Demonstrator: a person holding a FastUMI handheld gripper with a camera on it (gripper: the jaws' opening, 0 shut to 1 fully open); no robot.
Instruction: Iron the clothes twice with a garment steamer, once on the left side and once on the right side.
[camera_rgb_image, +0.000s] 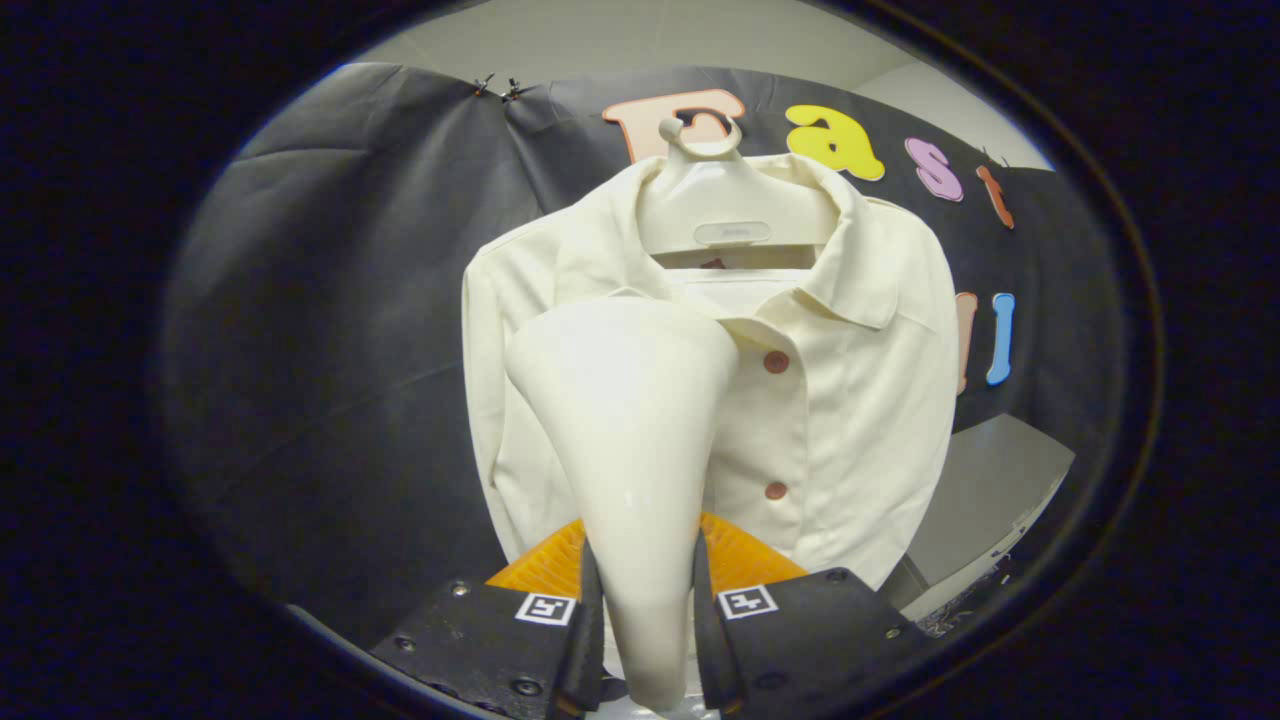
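My gripper (645, 600) is shut on the handle of a cream garment steamer (625, 420), both fingers (585, 610) pressing its narrow stem. The steamer's wide head points up and forward, against the upper left chest of a cream shirt (850, 400), just below the collar. The shirt hangs on a white hanger (730, 215) in front of the black cloth wall. It has brown buttons (776, 362) down the middle. The steamer head hides part of the shirt's left front.
A grey flat surface (990, 490) sits low beyond the shirt's right side. The black cloth wall (350, 350) spreads behind and to the left of the shirt.
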